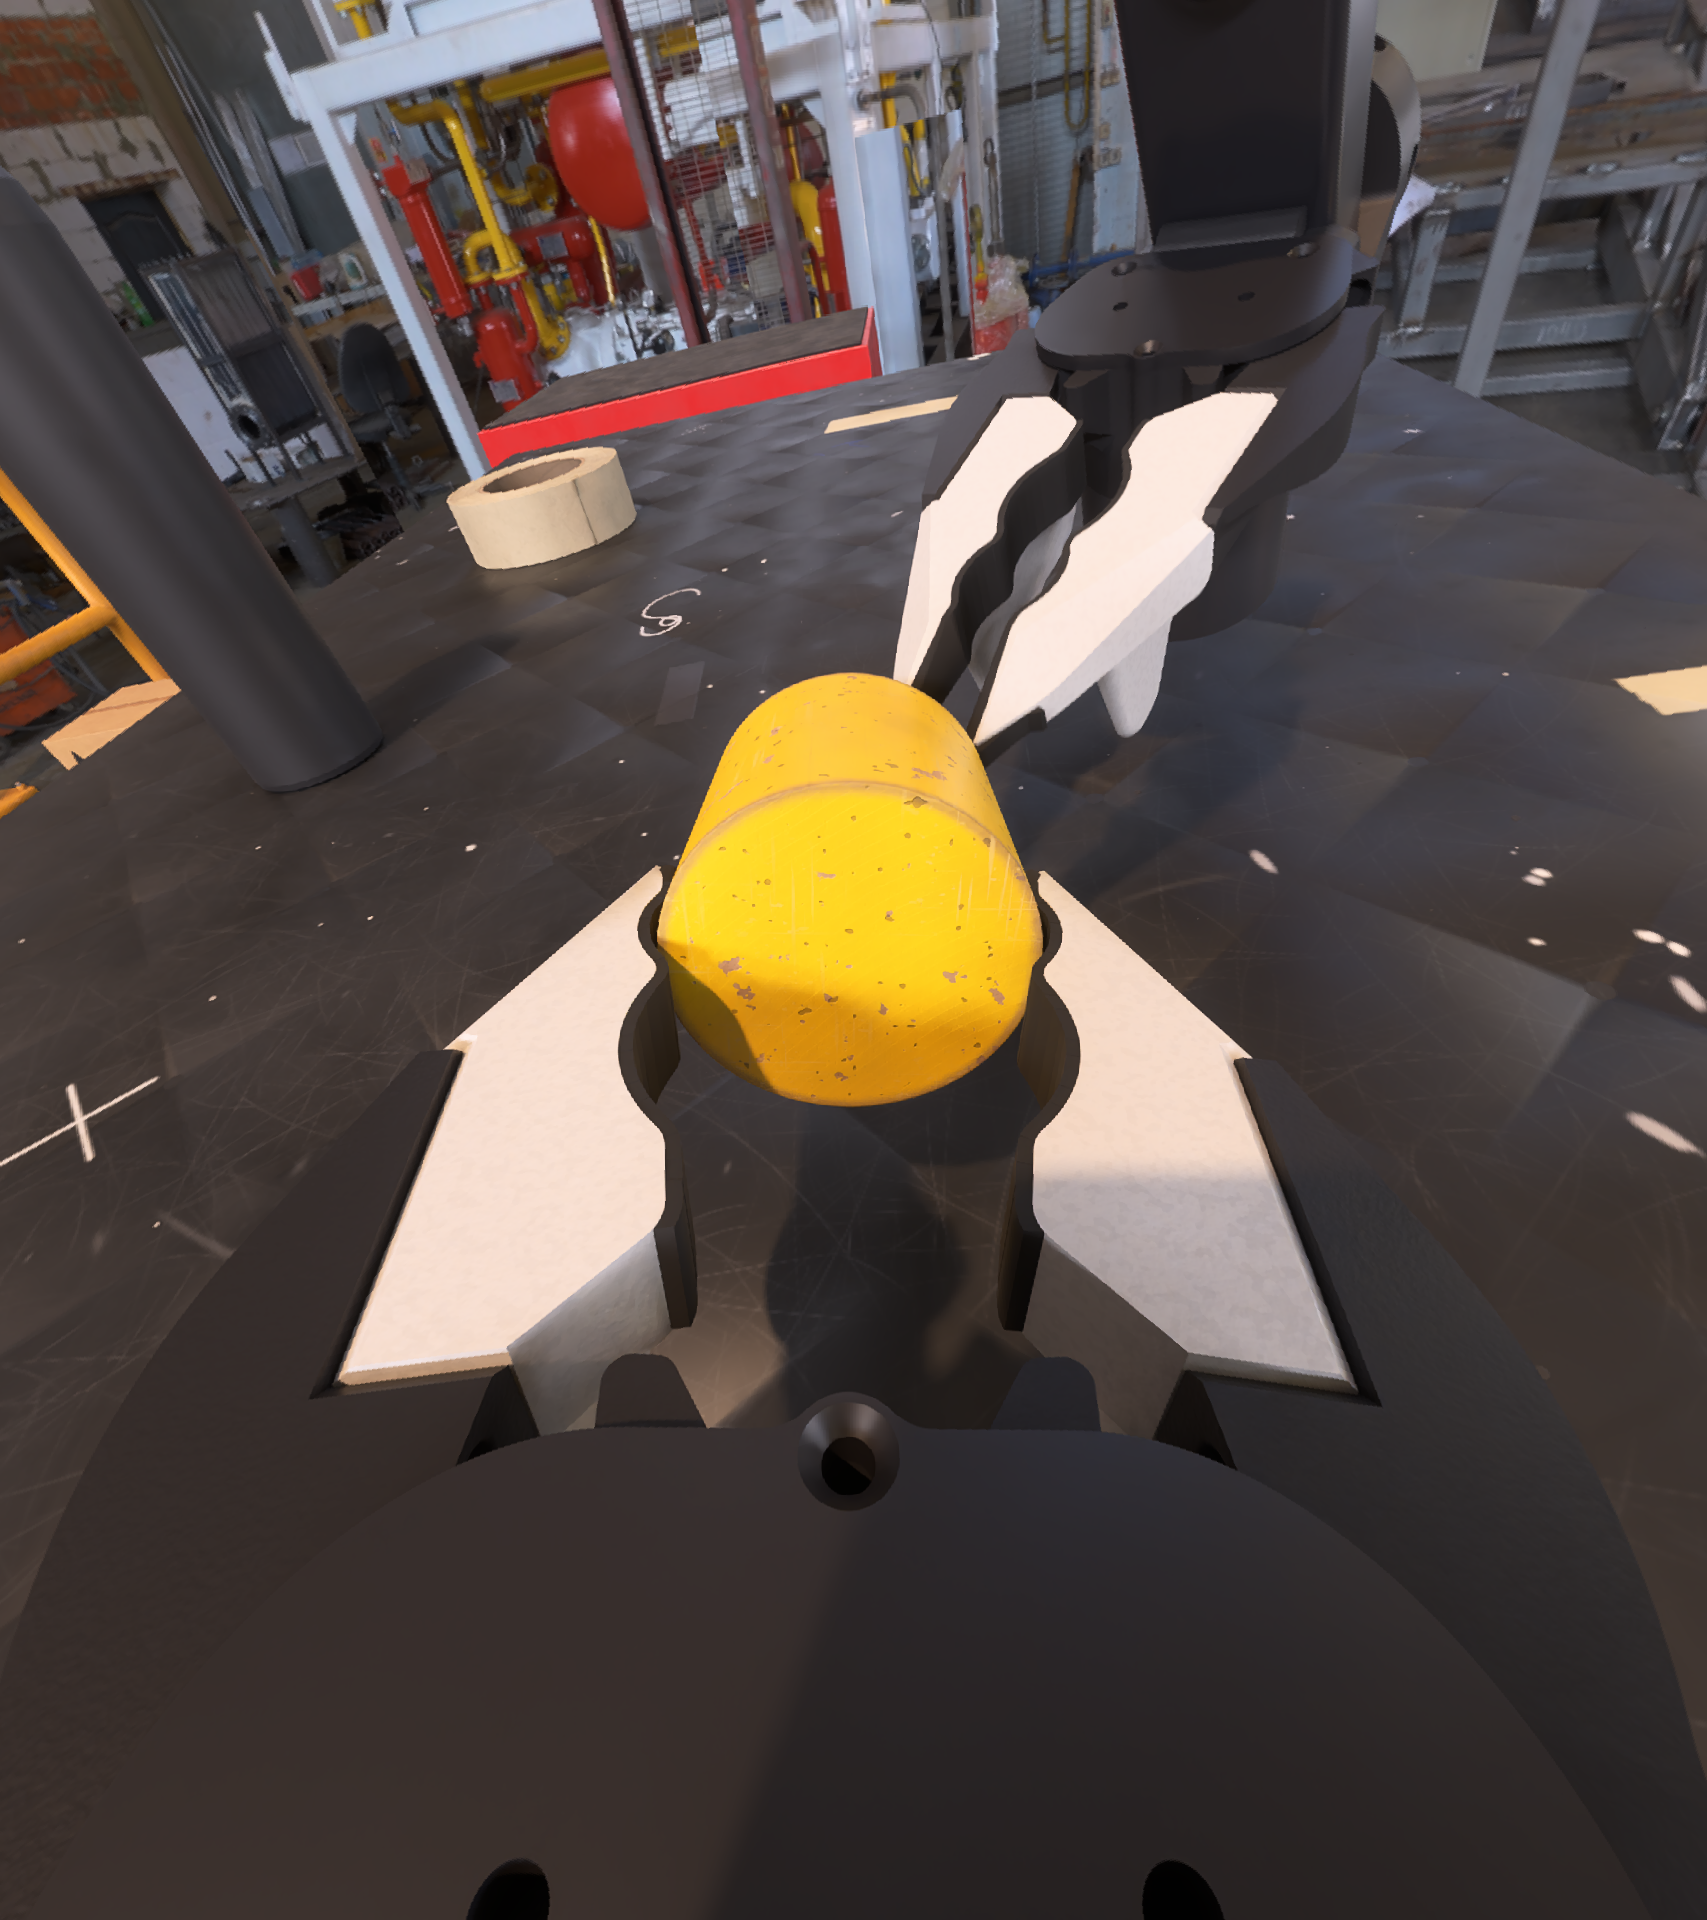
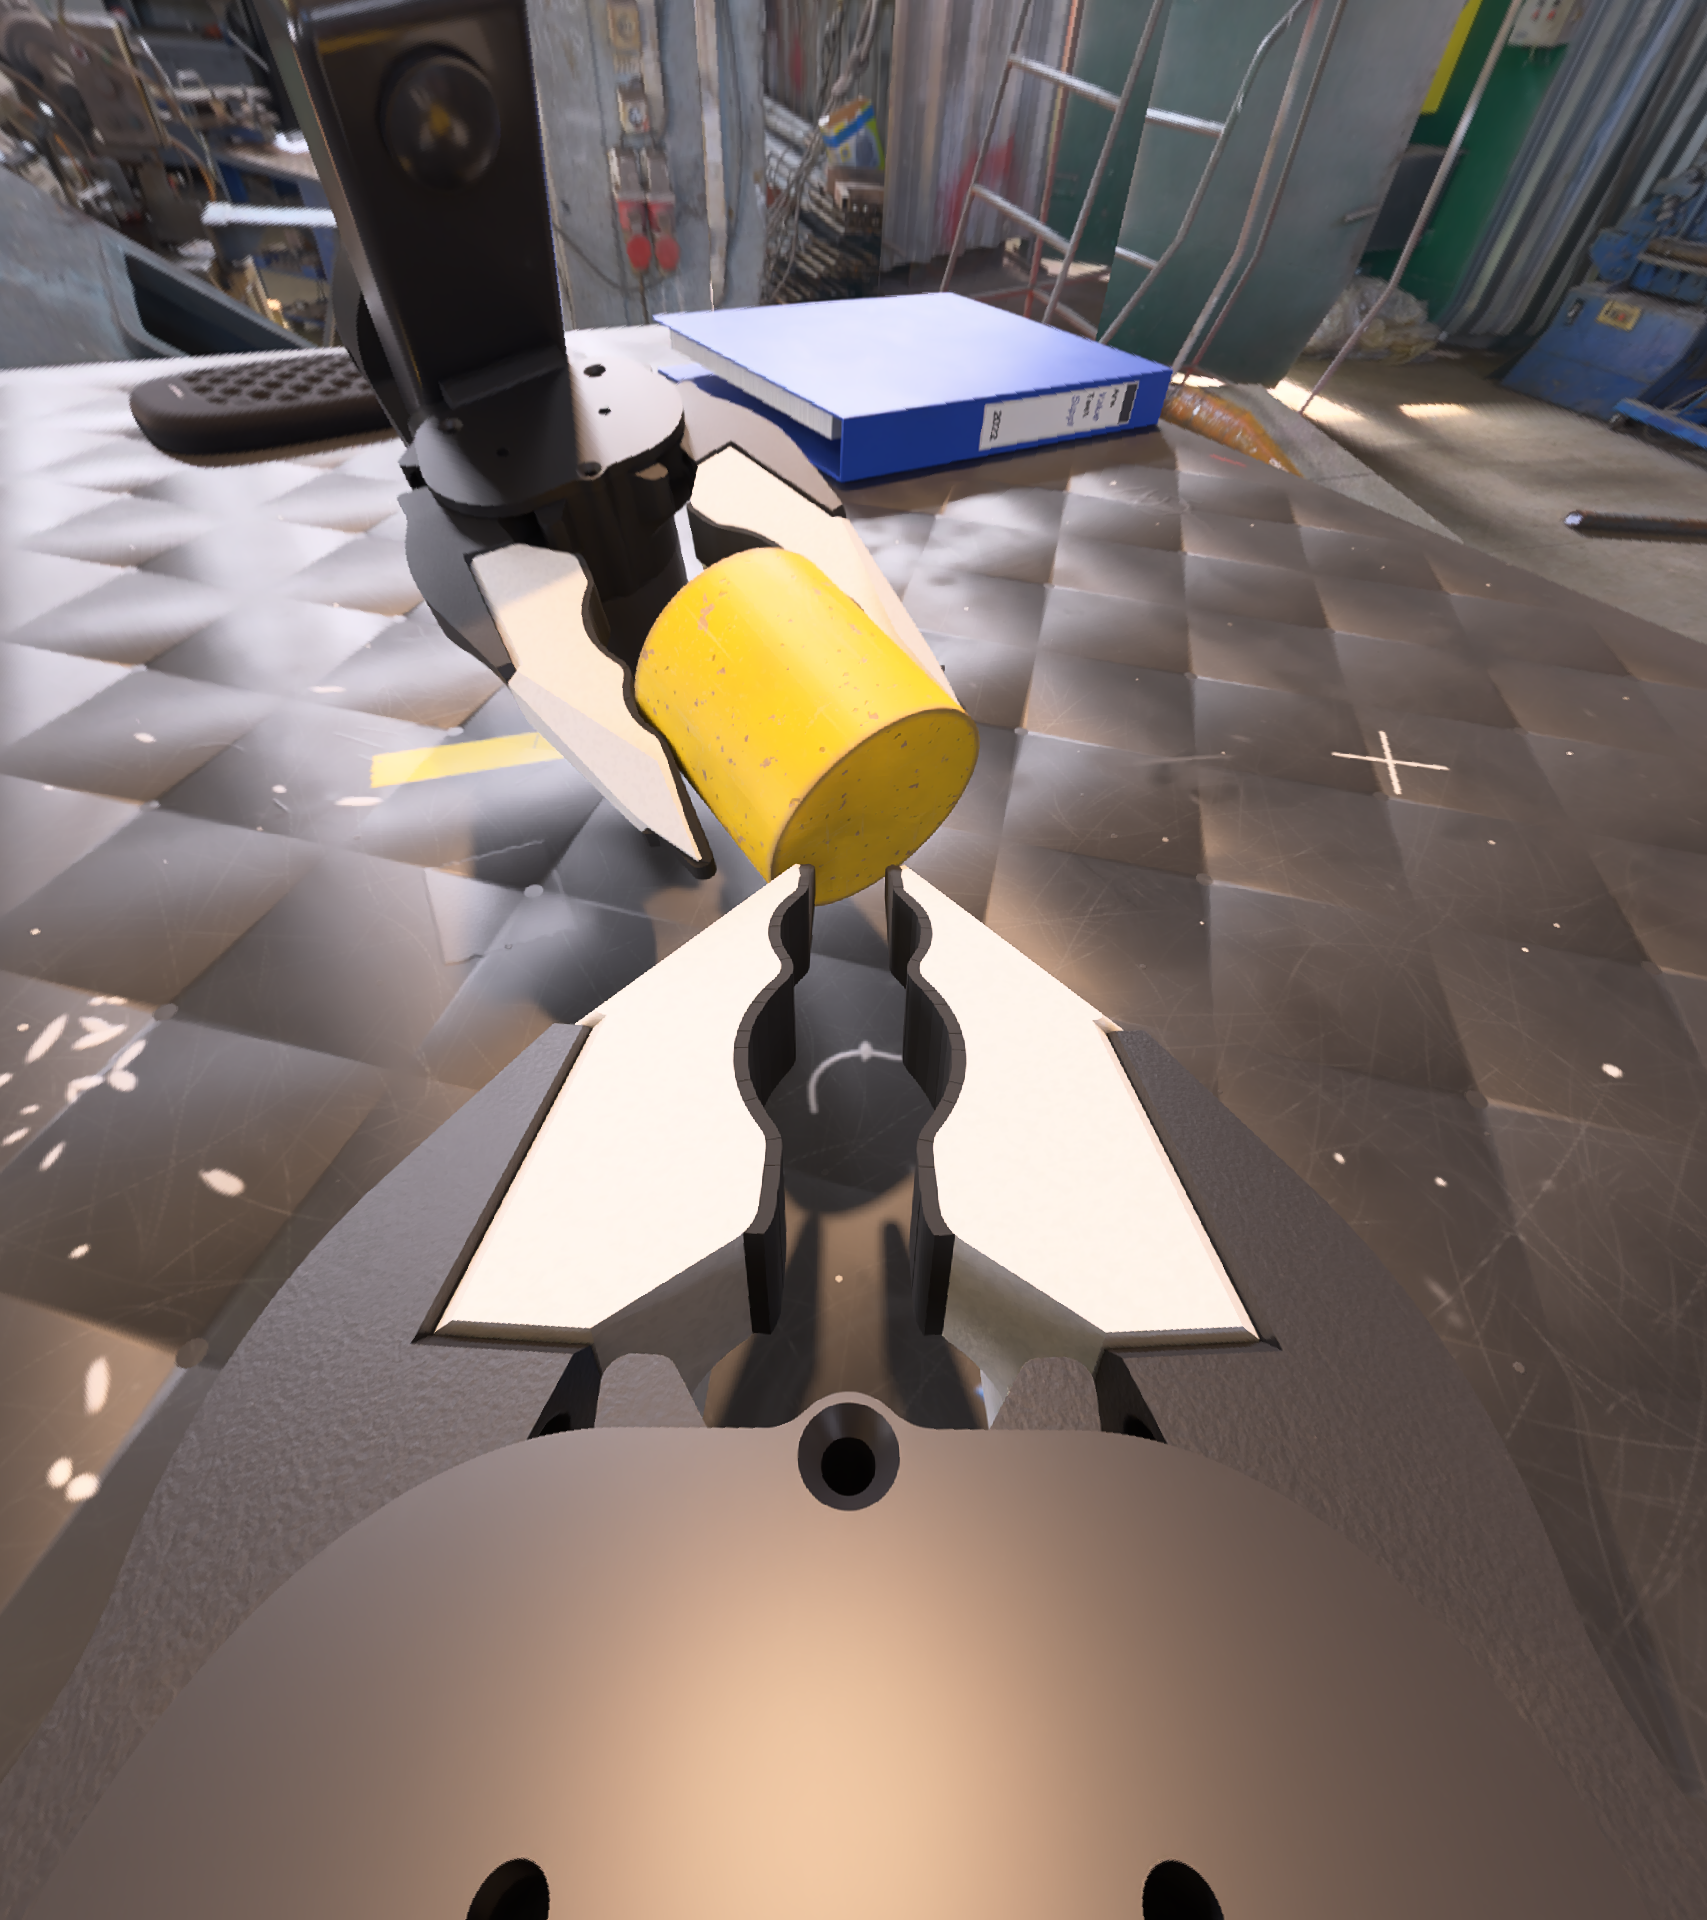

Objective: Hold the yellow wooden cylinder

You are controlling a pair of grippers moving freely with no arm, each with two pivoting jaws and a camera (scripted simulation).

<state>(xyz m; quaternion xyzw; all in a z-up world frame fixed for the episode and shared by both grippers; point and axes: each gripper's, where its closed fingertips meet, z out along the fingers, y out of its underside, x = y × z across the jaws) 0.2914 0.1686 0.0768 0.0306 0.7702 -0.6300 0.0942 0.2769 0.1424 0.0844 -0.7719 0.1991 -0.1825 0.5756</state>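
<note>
My left tongs grip the yellow wooden cylinder from both sides and hold it tilted in the air above the dark counter, with a roll of tape far behind on the left. My right tongs are narrow with nothing between them, their tips just beside the cylinder's flat end; a blue binder lies well behind on the counter.

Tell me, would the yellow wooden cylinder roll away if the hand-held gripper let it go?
Probably yes. The yellow wooden cylinder has a round side and lies sideways in the left hand-held gripper, above the dark table, so it would likely drop and roll. It looks solid and stiff, so it should not bend. Its smooth paint may be slippery.
</note>
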